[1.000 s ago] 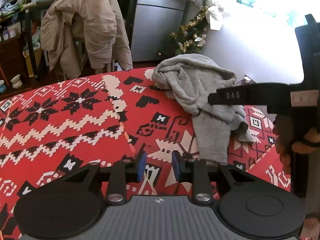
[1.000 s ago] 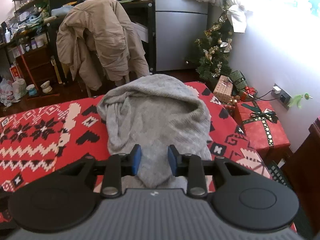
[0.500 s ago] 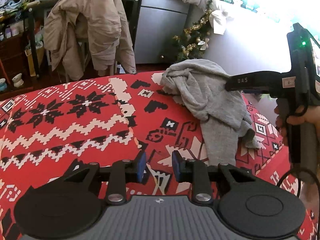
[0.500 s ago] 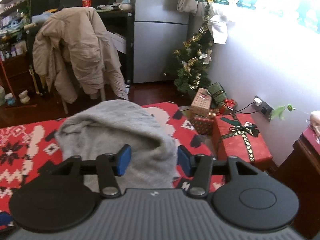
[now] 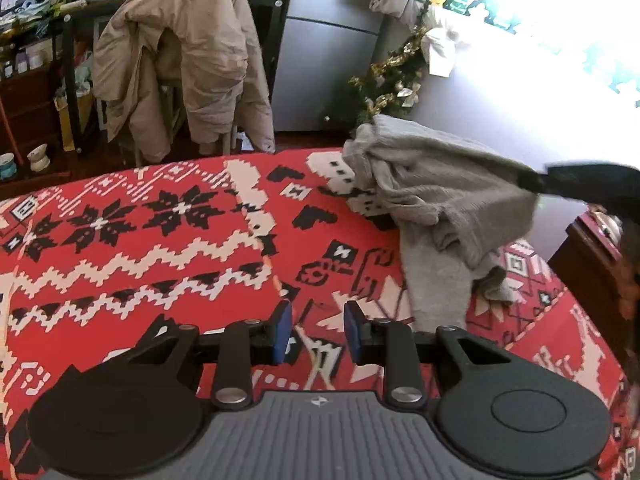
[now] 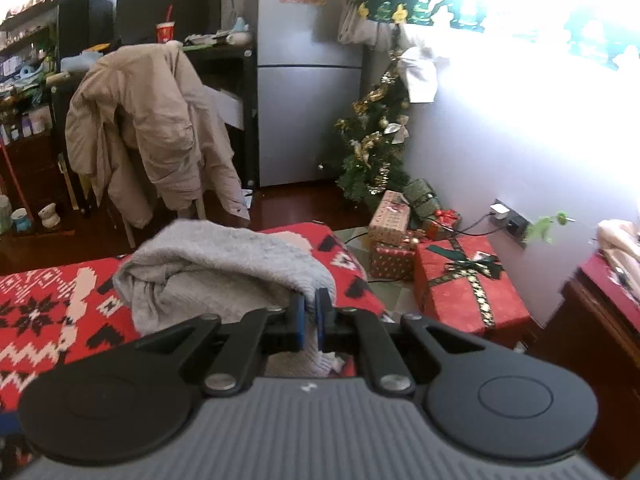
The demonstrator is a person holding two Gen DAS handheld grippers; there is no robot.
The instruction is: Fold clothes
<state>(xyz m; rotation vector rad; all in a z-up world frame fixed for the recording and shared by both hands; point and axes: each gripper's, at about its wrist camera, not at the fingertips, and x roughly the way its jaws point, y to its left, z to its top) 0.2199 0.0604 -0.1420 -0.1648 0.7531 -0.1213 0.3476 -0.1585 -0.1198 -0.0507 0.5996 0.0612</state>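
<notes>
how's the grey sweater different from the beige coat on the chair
The grey sweater lies crumpled on the red patterned blanket; the beige coat hangs draped over a chair on the floor beyond. The sweater is knit; the coat looks smooth and wrinkled. The right tool is shut on the sweater's edge; nothing touches the coat. Neither is folded.

Left gripper (image 5: pixel 317 332): matte black linkage arms across the lower frame, two fingers tipped with blue pads (image 5: pixel 283 330). A silver round screw head sits at the base of each inner link. Large black discs occupy the lower left and lower right corners, the right one bearing a raised circular ring. Between them, a grey ribbed housing with a small white emblem at its top centre.

Right gripper (image 6: pixel 310 320): same build; black arms, blue pads, silver screws, twin black discs, grey ribbed housing with white emblem, lower frame.
</notes>
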